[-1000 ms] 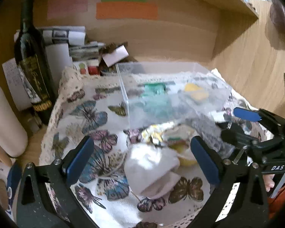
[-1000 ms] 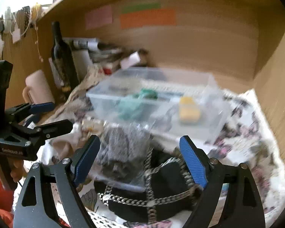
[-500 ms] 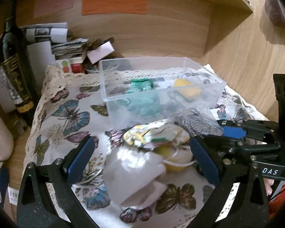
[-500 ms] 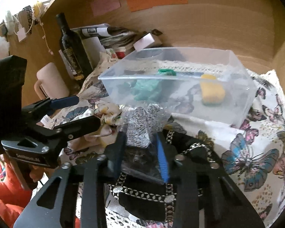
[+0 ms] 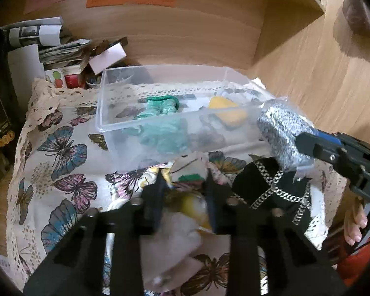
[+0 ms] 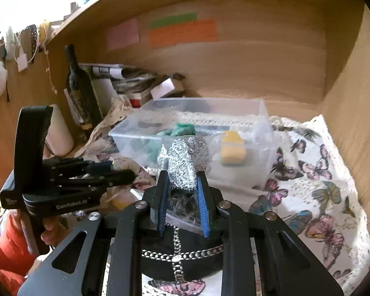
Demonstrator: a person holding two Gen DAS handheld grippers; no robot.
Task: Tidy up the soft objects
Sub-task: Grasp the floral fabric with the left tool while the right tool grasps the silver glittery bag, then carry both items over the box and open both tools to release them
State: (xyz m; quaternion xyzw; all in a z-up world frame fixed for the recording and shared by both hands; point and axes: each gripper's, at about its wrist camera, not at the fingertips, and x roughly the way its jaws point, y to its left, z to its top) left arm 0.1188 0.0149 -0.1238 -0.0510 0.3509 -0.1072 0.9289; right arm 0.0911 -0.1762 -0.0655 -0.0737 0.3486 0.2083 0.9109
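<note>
Left wrist view: the left gripper (image 5: 183, 192) has just been closing, and its fingers (image 5: 157, 192) now stand narrow on a crumpled floral cloth (image 5: 187, 170), pale with green and yellow patches, lying on the butterfly-print cloth (image 5: 61, 172) that covers the surface. A white fabric pouch (image 5: 170, 241) lies below it. Behind stands a clear plastic box (image 5: 160, 123) holding a teal fabric piece (image 5: 160, 108) and a yellow sponge (image 5: 228, 112). At the right, the right gripper (image 5: 305, 145) holds a clear bag of grey speckled knit (image 5: 282, 135) raised above a black chain-trimmed item (image 5: 271, 192).

Right wrist view: the right gripper (image 6: 182, 204) is narrowly closed, its blue-padded fingers (image 6: 201, 204) pinching the bagged grey knit (image 6: 185, 162), which stands upright in front of the box (image 6: 264, 133). The black chain-trimmed item (image 6: 180, 254) lies underneath. The left gripper (image 6: 120, 170) points in from the left, a hand (image 6: 48, 231) on its grip.
</note>
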